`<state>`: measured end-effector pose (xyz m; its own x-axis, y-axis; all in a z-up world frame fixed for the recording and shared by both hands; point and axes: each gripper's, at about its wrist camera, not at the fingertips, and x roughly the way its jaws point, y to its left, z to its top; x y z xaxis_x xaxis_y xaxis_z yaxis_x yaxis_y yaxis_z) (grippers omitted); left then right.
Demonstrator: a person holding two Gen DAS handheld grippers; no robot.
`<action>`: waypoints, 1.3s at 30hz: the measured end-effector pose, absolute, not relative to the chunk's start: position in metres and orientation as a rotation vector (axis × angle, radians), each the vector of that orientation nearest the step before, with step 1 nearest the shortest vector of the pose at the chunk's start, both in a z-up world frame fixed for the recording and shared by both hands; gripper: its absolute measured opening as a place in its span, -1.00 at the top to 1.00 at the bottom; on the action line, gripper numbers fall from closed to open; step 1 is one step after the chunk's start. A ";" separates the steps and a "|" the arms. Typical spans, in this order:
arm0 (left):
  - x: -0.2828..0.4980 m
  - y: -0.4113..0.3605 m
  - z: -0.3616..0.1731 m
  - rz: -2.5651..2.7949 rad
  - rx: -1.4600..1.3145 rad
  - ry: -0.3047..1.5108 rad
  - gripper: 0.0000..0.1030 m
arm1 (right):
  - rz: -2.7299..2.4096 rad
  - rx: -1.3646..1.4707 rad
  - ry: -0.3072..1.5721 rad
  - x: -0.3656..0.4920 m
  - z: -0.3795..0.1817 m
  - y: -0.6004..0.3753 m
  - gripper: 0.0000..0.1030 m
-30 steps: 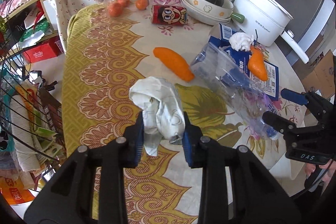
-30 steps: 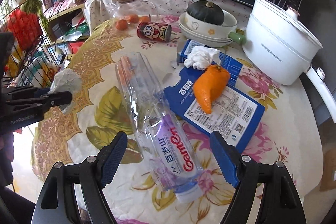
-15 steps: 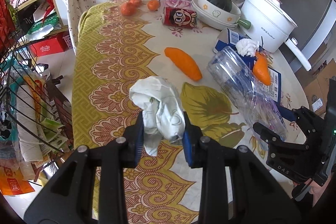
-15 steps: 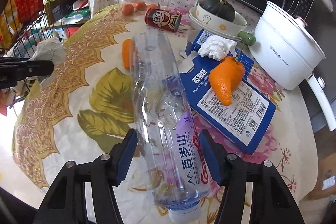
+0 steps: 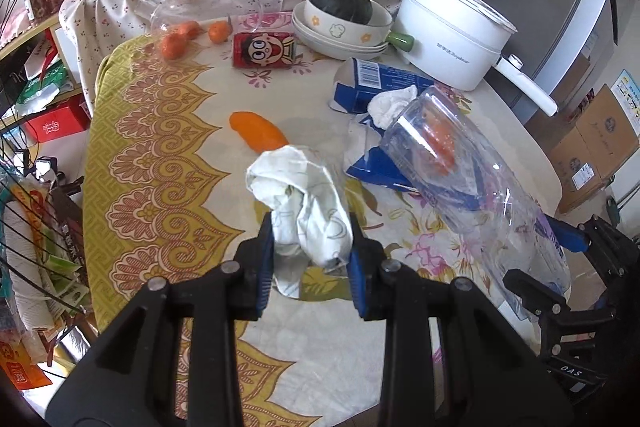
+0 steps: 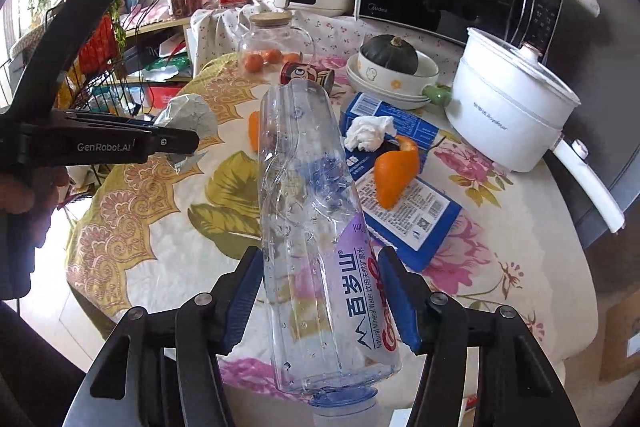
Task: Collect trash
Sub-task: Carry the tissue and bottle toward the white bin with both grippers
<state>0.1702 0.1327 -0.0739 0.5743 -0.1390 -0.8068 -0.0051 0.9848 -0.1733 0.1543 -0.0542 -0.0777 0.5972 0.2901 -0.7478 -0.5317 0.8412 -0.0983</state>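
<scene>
Above the round table's patterned yellow-and-white cloth, two items of trash are held clear of the surface.

Left gripper, black arms with blue ribbed pads: clamped on a crumpled white paper wad, soft and creased, bulging above the pads.

Right gripper, same build: closed on a clear, dented plastic water bottle with purple label and pale blue cap; the pads press its lower body, cap end nearest the camera, base tilted away over the table.

On the cloth:
- curled orange peel, smooth, lying alone near the middle;
- flattened blue cardboard carton, bearing a second orange peel and a scrunched white tissue;
- red drink can with cartoon face, on its side;
- glass jar with wooden lid, small oranges at its base;
- stacked cream ceramic bowls holding a dark green squash;
- white lidded electric pot, long handle.
</scene>
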 end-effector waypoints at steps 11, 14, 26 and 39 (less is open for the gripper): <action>0.183 0.056 -0.051 -0.254 -0.155 0.911 0.34 | 0.329 -0.281 0.828 0.155 -0.075 -0.130 -0.17; 0.184 0.032 -0.047 -0.304 -0.138 0.901 0.34 | 0.270 -0.246 0.842 0.154 -0.074 -0.155 -0.17; 0.186 -0.061 -0.051 -0.494 -0.040 0.940 0.34 | 0.060 -0.163 0.898 0.139 -0.074 -0.248 -0.17; 0.163 -0.158 -0.067 -0.660 0.077 0.989 0.34 | -0.107 -0.093 0.954 0.104 -0.075 -0.335 -0.18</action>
